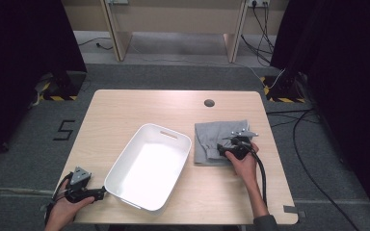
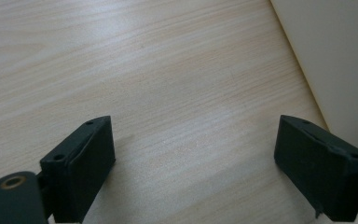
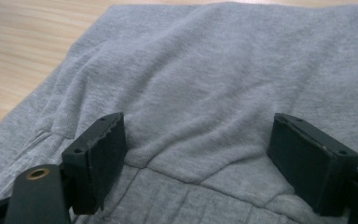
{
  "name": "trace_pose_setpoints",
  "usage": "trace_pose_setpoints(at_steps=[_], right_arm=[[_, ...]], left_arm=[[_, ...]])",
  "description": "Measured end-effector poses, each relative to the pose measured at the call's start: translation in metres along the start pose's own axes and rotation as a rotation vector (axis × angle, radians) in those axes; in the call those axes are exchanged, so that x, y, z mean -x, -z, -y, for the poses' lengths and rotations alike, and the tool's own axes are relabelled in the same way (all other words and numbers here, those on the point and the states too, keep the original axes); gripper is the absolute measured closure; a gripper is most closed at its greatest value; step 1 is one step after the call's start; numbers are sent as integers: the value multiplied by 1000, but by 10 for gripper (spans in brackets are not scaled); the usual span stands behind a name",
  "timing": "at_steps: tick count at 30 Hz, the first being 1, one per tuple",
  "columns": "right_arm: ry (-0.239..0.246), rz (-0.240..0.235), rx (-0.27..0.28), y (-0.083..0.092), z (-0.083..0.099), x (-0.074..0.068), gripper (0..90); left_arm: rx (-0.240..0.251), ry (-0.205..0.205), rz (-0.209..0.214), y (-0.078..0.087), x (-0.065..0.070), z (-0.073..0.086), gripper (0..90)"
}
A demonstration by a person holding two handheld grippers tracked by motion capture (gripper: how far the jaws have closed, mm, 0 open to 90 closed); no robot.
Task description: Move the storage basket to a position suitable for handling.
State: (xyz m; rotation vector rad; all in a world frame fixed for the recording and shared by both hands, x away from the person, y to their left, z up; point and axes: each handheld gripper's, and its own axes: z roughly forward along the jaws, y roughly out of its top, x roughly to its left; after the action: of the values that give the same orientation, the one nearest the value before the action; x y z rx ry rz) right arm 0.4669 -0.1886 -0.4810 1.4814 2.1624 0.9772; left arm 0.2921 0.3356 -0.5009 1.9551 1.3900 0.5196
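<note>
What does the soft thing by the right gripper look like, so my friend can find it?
Look at the wooden table, right of the white tub. There lies a folded grey garment, under the open right gripper. It is the table's one cloth thing, with a ribbed cuff.

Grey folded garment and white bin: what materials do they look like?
Grey garment: soft knit, probably fleece or sweatshirt jersey; matte fuzzy nap, a ribbed band near the right claw. White bin: likely moulded plastic; smooth, slightly glossy walls, rounded corners, a cut-out handle slot. Neither is certain from looks alone.

Grey cloth – cut off by right gripper view's edges.
</note>
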Motion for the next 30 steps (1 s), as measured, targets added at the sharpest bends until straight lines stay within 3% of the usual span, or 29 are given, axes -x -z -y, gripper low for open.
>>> trace_pose_setpoints(at_steps=[8, 13, 23, 30], right_arm=[[4, -24, 36, 29, 33, -5, 199], [-9, -12, 15, 50, 50, -16, 199], [-12, -13, 35, 90, 93, -42, 198], [-3, -21, 18, 101, 101, -50, 199]], left_arm=[[0, 0, 0, 0, 0, 0, 113], [0, 0, 0, 0, 0, 0, 113], [0, 0, 0, 0, 0, 0, 113], [0, 0, 0, 0, 0, 0, 114]])
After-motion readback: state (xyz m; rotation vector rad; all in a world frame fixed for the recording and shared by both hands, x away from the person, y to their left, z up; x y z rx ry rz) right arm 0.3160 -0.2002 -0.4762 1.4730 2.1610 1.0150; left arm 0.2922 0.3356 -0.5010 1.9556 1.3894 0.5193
